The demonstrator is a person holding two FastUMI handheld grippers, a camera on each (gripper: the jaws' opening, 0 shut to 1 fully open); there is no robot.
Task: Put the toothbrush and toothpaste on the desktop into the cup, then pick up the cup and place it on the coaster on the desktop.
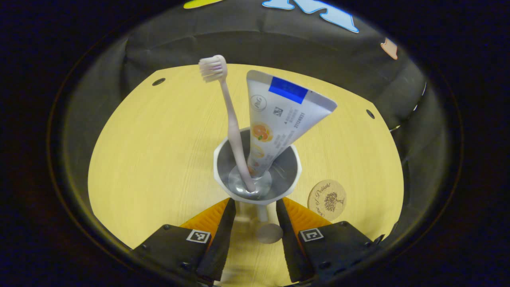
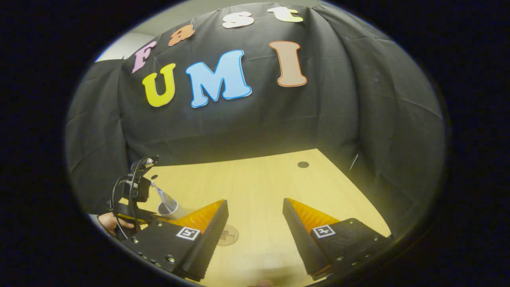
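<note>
Where the left gripper view looks down along our left gripper (image 1: 255, 211), we see its two fingers spread on either side of the cup (image 1: 257, 169), low by its base; we cannot tell whether they touch it. The cup stands upright on the wooden desktop (image 1: 159, 159), and in it the toothbrush (image 1: 231, 119) leans left with its bristles up, while the toothpaste (image 1: 279, 119) tube leans right beside it. The round coaster (image 1: 326, 200) lies on the desktop just right of the cup. In the right gripper view, our right gripper (image 2: 255, 217) has its fingers spread apart over bare desktop, gripping nothing, and the cup sits far off to the left.
</note>
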